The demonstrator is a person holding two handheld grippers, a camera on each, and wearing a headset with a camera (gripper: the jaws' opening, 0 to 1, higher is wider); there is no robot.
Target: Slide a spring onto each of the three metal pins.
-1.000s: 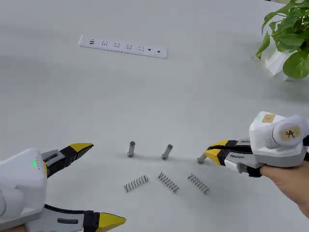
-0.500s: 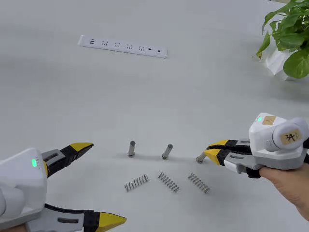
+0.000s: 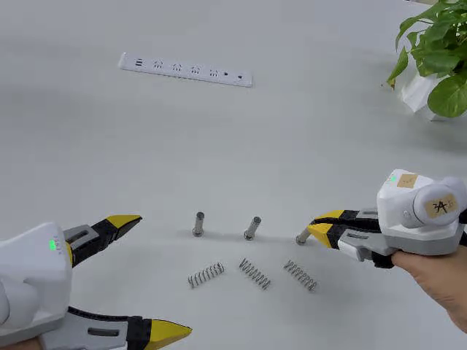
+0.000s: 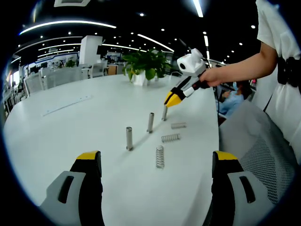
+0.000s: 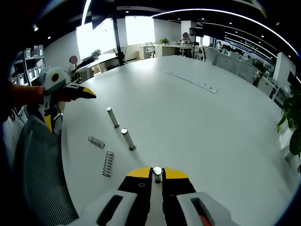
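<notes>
Plainly, the springs (image 3: 255, 274) are the delicate part. They are thin open-coiled wire, so I judge them very light, springy, and apt to squash or flick away under a hard pinch. Each is probably best taken gently across the coils near one end, which leaves the other end free to go over a pin. There are three of them, lying loose in a row on the table (image 3: 306, 138) between the two grippers, just on the person's side of the pins (image 3: 198, 224). There are three pins as well, standing upright and all bare. They look stiff, smooth and narrow-footed, and so easy to tip with a sideways knock. The end pin (image 5: 157, 173) sits between the tips of the right gripper (image 3: 317, 227). The jaws are closed almost together around its head, so I take it to be gripped near the top. The other two pins stand beyond those tips, in a line running toward the left gripper (image 3: 160, 275). The left gripper's jaws are spread wide and hold nothing. From its own view, the nearest spring lies just ahead of the gap between them. Far beyond both grippers lies one white power strip (image 3: 186, 71), and one potted plant (image 3: 434, 55) stands off past the right gripper.
</notes>
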